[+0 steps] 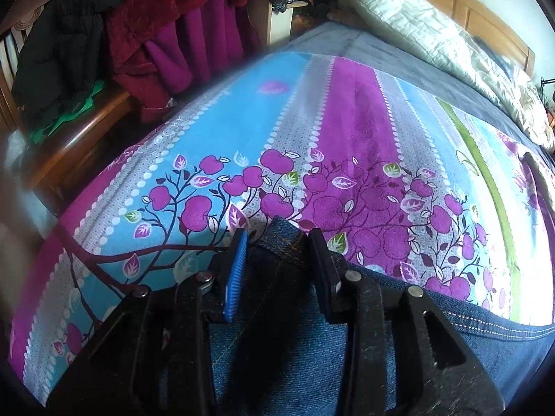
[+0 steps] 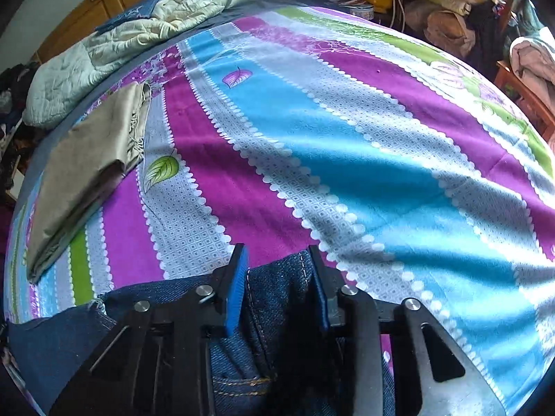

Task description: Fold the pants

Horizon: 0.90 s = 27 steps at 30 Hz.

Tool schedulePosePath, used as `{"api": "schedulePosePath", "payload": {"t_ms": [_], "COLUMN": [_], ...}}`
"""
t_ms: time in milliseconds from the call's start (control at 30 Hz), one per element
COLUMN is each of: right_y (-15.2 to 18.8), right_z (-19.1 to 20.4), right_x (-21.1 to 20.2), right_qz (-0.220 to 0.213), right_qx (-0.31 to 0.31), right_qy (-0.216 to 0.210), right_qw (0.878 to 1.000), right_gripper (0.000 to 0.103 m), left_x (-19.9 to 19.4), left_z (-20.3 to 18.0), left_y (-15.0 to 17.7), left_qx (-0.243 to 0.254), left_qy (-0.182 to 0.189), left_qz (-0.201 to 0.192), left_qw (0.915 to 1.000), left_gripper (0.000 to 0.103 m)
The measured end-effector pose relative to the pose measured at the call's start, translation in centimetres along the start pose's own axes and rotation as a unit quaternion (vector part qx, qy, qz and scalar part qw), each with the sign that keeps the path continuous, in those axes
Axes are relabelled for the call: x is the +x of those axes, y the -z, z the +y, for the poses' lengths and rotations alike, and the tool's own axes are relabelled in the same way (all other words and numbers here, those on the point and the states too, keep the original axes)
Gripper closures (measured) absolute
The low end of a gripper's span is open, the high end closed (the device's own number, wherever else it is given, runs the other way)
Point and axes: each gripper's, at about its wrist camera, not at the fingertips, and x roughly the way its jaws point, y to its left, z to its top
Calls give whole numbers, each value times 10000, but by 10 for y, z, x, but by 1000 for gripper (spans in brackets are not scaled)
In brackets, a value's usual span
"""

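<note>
Denim fills the foreground: the jeans (image 1: 288, 346) lie at the near edge of the bedsheet (image 1: 347, 121), bunched between both tools. Left gripper (image 1: 277, 246) pinches a stitched edge; right gripper (image 2: 277, 260) pinches a seamed fold beside a pocket.

Judgement: carry both corners level, denim taut, and lay it flat short of the beige folded garment (image 2: 86, 166).

Legs and hem are out of frame; pad contact is shadowed.
</note>
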Motion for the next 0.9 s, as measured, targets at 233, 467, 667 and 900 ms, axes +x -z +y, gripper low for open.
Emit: {"api": "schedulePosePath", "payload": {"t_ms": [233,467,667,900], "right_y": [5,41,138,270], "right_z": [10,-3,-74,-166], "right_x": [-63,-183,-281,-261], "right_qz": [-464,-912,-1063,-146], "right_qx": [105,-65,83,717], "right_qy": [-127,-696,-1148,-1096], "right_qw": [9988,9934,9876,9913], "right_gripper": [73,75,75,65], "left_x": [-18,-120,-246,-280], "left_z": [4,41,107,207], "left_y": [-4,5,87,263], "left_qx": [-247,-639,-784,-2053], "left_qy": [154,835,1329,1074], "left_qz": [-20,-632,-1292,-593], "left_qw": [9996,9924,9795,9710], "left_gripper": [80,80,80,56]}}
